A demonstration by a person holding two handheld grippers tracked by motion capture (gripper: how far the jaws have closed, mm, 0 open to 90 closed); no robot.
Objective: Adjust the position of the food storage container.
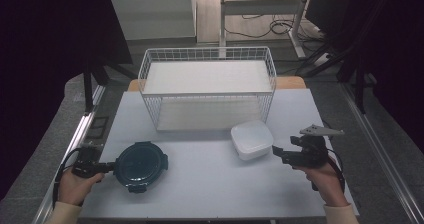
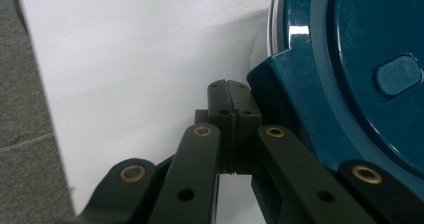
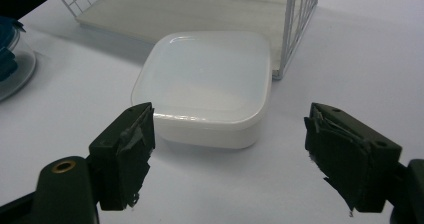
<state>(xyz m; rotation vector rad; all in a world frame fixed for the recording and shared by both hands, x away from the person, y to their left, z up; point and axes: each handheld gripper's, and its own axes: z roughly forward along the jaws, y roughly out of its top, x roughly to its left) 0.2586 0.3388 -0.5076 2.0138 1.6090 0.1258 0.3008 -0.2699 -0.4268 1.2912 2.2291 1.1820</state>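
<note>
Teal round lid [image 1: 140,164] sits just right of our left gripper [image 2: 230,101] — jaws pressed together, gripping nothing; our right gripper [image 3: 227,156] gapes wide — white lidded box [image 3: 204,86] just ahead of its fingertips

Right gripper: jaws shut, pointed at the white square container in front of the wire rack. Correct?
Not quite: the right gripper has its jaws wide open, as the right gripper view shows. It does point at the white square container in front of the wire rack.

Glossy blue plastic lid [image 2: 360,59] — smooth; translucent white plastic box [image 3: 202,81], satin; white wire basket [image 1: 207,54]; matt bench [image 1: 210,179].
</note>
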